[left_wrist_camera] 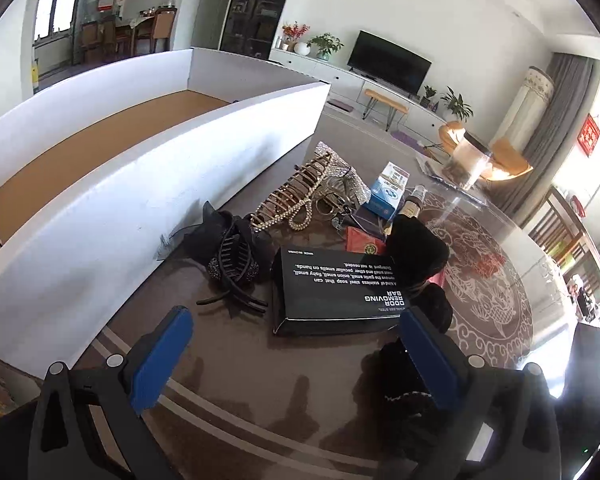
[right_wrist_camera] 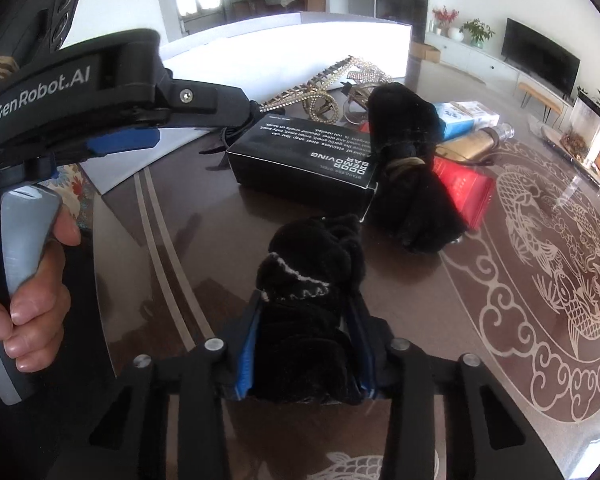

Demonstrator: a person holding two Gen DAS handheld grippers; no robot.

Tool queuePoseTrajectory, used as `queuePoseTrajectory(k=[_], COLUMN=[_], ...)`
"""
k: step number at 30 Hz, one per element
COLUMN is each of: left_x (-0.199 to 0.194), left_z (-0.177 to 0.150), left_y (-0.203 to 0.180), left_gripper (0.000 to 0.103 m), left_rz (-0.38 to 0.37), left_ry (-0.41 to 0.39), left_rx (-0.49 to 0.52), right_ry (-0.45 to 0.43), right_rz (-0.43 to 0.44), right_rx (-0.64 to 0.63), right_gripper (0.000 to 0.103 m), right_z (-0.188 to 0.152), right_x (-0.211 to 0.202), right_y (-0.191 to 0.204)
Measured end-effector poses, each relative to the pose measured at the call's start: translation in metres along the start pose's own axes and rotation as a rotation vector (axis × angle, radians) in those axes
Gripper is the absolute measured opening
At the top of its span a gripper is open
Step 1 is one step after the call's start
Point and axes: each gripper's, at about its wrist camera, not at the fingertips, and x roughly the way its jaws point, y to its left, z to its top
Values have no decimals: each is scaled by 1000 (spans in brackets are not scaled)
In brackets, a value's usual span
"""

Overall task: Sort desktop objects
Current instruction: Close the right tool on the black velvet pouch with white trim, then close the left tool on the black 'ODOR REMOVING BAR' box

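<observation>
My right gripper is shut on a black velvet scrunchie low over the glossy brown table; both blue pads press into the fabric. My left gripper stands open with nothing between its fingers. Just beyond its tips lies a black box printed "ODOR REMOVING BAR", which also shows in the right wrist view. Around the box lie a black claw hair clip, a gold rhinestone hair comb, a tied black velvet piece, a red packet and a blue-white carton.
A large white cardboard tray with a brown floor stands along the table's left side. A small bottle lies behind the red packet. A clear jar stands at the far edge. A person's hand grips the left gripper's handle.
</observation>
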Motion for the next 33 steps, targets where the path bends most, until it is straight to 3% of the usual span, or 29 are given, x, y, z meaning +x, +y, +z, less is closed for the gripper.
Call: queuePoseTrajectory(k=[3,7,11,17,21,22,25,27,31,33], left_x=[14,28,57,87,69,64,57,59,75,69], left_z=[8,10,16,16,-5,-12,-22,-18,-17,-17], left_y=[-24,-60,-75,-74,-80,-82,-87,-85,-81,-77], left_gripper=[103,103,103,103,103,103,103,103,103,88], left_rz=[-69,12,0,-9,-227,-239,-140,-82,-15,-29], left_ry=[93,77,147,223,331,338,288,270,331,305], left_rx=[243,600,743,726,724,746,761,690,559,504], right_ry=[-2,-13,-32,-27,-24,-24,-25,-15,3,2], right_rz=[9,2,23,20,-8,-12,-22,-22,-38,-36], right_rx=[56,121,231,279,248,242,228,219,203,213], right_gripper=[36,36,36,36,36,36,36,36,36,36], right_z=[-17,-45,-70,-90,-96,-95,-92,-88,-76,-71], right_x=[-14,-40,-59,-76,-88,-90,-93,-90,-78,-73], right_y=[-16,-34,-50,-55,-55,-56,-59,-58,-59,-62])
